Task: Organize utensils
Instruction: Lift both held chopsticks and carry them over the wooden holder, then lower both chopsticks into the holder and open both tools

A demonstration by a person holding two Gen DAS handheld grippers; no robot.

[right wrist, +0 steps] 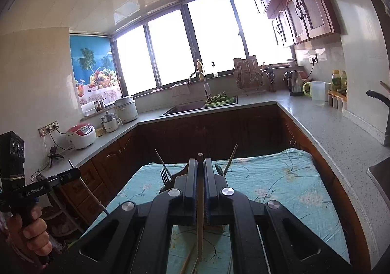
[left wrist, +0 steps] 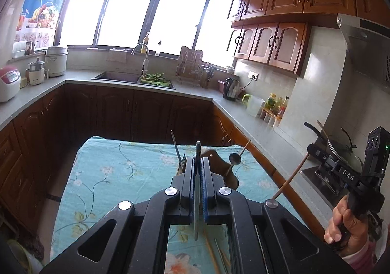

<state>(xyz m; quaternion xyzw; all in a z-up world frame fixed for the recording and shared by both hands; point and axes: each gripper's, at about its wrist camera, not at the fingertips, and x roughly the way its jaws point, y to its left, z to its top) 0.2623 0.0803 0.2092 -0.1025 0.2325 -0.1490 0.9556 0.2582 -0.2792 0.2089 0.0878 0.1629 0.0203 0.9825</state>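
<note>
My left gripper [left wrist: 198, 164] is shut on a thin metal chopstick [left wrist: 196, 215] that runs upright between the pads, above the table. My right gripper [right wrist: 200, 164] is shut on a wooden chopstick [right wrist: 200, 213]; it also shows at the right of the left wrist view [left wrist: 290, 180]. Ahead of both stands a dark wooden utensil holder [left wrist: 219, 159] with a fork [right wrist: 165, 175], a spoon [left wrist: 235, 158] and sticks in it. Loose chopsticks [left wrist: 214, 253] lie on the cloth below the grippers.
The table wears a teal floral cloth [left wrist: 109, 176]. Grey counters surround it, with a sink [left wrist: 117, 76], a kettle [left wrist: 231, 88], a rice cooker [left wrist: 8, 82], and a wok on the stove [left wrist: 343, 149] at right.
</note>
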